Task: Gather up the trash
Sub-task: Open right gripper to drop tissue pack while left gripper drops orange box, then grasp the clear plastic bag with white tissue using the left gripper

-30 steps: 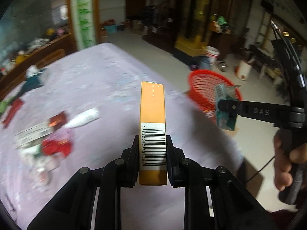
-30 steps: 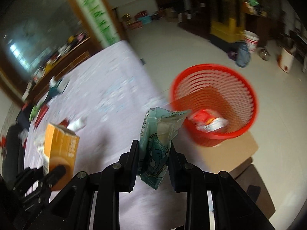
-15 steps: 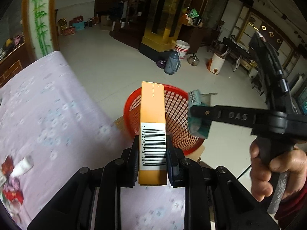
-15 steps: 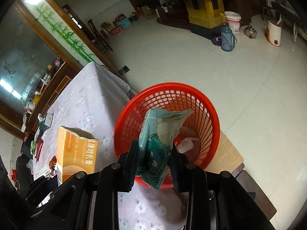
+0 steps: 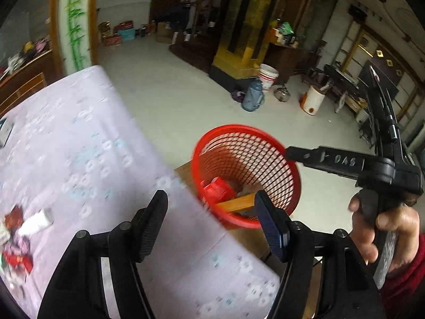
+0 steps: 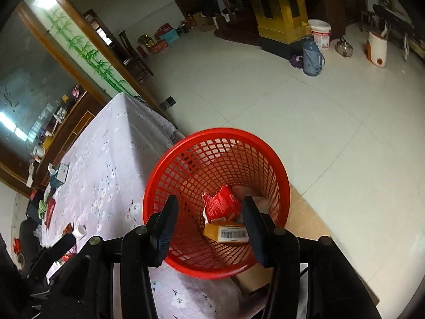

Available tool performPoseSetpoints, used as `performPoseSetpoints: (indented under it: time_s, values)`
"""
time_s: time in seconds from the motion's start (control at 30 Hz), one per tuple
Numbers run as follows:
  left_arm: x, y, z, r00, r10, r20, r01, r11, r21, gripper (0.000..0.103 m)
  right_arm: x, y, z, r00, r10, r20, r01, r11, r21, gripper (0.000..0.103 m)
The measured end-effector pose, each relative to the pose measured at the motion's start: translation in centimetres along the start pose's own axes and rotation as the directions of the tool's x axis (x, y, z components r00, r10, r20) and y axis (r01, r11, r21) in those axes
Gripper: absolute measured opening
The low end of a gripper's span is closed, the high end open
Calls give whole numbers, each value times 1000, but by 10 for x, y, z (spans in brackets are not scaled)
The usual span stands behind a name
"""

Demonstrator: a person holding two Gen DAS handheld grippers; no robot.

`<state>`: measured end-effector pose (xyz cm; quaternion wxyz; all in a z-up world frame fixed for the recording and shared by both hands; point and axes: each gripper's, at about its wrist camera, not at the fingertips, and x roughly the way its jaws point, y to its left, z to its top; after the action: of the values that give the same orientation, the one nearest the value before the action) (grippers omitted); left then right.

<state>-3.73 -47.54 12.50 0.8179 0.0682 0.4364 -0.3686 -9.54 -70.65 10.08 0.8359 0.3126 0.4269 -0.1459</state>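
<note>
Orange carton (image 6: 225,233) w/ white barcode label lies flat in the red mesh basket (image 6: 170,164), next to a crumpled red wrapper (image 6: 220,204); basket stands on the floor just beside the bench (image 6: 111,164). Left gripper (image 5: 212,228) spread wide, nothing between fingers; right gripper (image 6: 209,230) also spread & empty, hovering over the basket. Left view only: more litter on the bench at left, a white tube (image 5: 35,221) & red wrappers (image 5: 17,260), plus the hand (image 5: 385,228) on the right gripper's handle. Right view shows the barcode
</note>
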Motion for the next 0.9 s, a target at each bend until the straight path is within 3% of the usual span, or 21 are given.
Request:
performPoseSetpoints:
  time_s: [0.3,0.6,0.7,0.9]
  values:
    - [-56,63,-56,990,140,20,-138,987,-81,66,-1,34,-27,995,93,-41,-94,995,-27,53]
    - [-105,122,-102,970,243,21,-234,952,-199,66,27,150,-94,962,178,-208,-224,948,-225,53]
    - [-124,151,-123,961,277,13,-264,928,-262,66,34,183,-117,947,191,-257,-262,924,-279,53]
    - [-159,231,-169,922,385,-27,-364,843,-397,66,37,223,-148,933,193,-305,-297,890,-345,53]
